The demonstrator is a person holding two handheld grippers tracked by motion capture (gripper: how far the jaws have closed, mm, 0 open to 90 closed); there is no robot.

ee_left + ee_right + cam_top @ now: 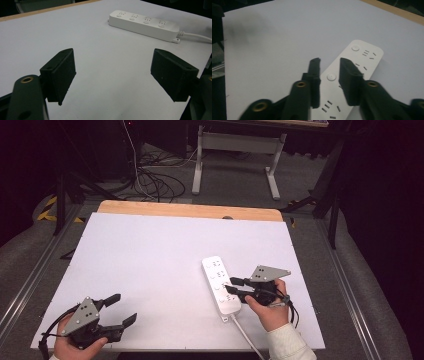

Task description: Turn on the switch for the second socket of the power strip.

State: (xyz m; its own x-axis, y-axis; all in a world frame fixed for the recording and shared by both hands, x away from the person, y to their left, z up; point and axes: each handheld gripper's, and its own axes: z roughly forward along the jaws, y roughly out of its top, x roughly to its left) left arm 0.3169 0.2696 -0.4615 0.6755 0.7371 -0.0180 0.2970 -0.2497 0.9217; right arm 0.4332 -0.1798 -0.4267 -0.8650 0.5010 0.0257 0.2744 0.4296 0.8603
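Right gripper (231, 287): jaws narrowed to a slim gap and poised over the white power strip (221, 284), tips just above its top face near a round switch button (331, 76), seen between them in the right gripper view. No clear pinch on anything; whether a tip brushes the plastic cannot be told. Nothing held.

Left gripper (124, 309): jaws spread wide, empty, resting low at the near left corner of the tabletop (150, 255), well apart from the strip, black pads (61, 75) facing only bare white surface.

Strip itself: lying flat on the right half of the tabletop, closer to the near edge than the far one, long axis running roughly near-to-far, white cable (245, 332) trailing off its near end toward the near edge beside the right hand (270, 312).

Handling, as a judgement: rigid moulded plastic shell, light to moderate in weight, smooth and somewhat slippery, not fragile. Likely to skid on the smooth surface if pressed off-centre rather than straight down. For lifting, best taken across the narrow width at the long side walls, near mid-length, with jaws opened wider than now. Stiff cable liable to tug and swing the near end. For pressing a switch, narrowed jaws as they stand look suitable.
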